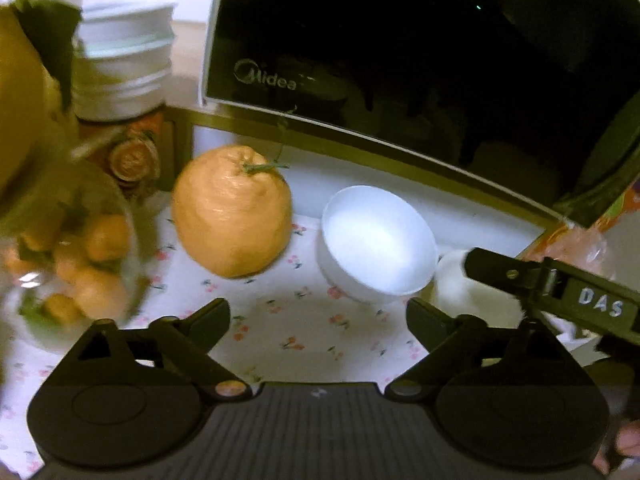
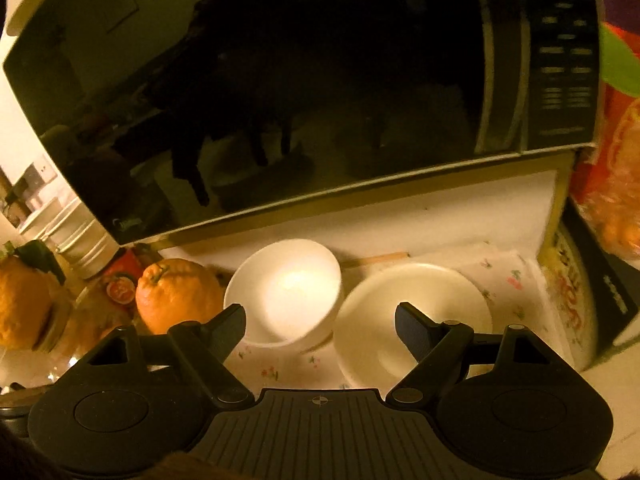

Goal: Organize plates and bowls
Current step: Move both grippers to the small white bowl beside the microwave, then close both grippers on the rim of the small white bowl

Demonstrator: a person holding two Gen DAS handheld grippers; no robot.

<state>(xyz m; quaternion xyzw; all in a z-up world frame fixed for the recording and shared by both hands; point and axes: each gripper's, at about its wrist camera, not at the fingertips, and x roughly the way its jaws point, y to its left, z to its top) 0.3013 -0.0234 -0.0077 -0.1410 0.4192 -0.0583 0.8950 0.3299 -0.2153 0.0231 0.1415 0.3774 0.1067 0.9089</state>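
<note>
Both grippers, left gripper [image 1: 318,322] and right gripper [image 2: 320,326], hang with jaws apart and empty near the white bowl [image 1: 378,240] and shallow plate [image 2: 416,316] side by side on the worktop [image 1: 304,332], presumably to gather them.

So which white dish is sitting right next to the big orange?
The deeper white bowl, sitting between the big orange and the shallower white dish. That shallower dish is on the bowl's far side, away from the orange.
</note>
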